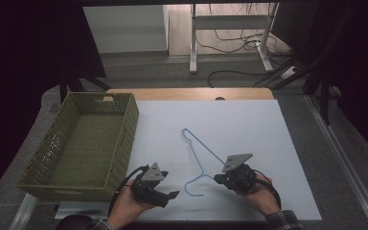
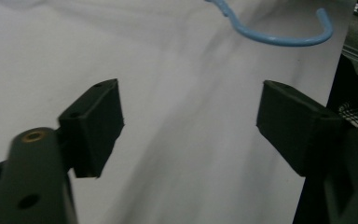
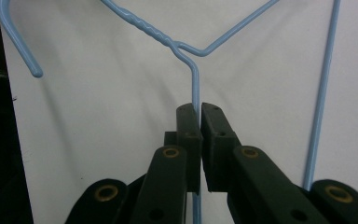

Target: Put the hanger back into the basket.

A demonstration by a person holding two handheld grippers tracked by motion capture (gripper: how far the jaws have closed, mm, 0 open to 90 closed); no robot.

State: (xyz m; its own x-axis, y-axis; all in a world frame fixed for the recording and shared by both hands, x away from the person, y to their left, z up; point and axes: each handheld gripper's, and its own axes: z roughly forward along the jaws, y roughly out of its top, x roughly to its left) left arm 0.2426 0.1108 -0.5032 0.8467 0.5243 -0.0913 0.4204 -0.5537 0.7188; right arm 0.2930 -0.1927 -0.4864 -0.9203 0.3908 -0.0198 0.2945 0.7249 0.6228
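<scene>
A light blue wire hanger [image 1: 198, 158] lies on the white table top [image 1: 249, 124], its hook [image 2: 279, 39] curling toward the front edge. My right gripper [image 1: 218, 179] is at the hanger's right side, and in the right gripper view its jaws [image 3: 200, 112] are shut on a straight stretch of the blue wire [image 3: 195, 79]. My left gripper [image 1: 170, 196] rests low near the front edge, left of the hook. Its jaws [image 2: 191, 116] stand open over bare white surface with nothing between them.
An olive green woven basket [image 1: 124, 143], empty inside, stands at the table's left side, close to my left hand. The table's front edge runs just below both hands. Desk legs and cables lie on the floor beyond the far edge.
</scene>
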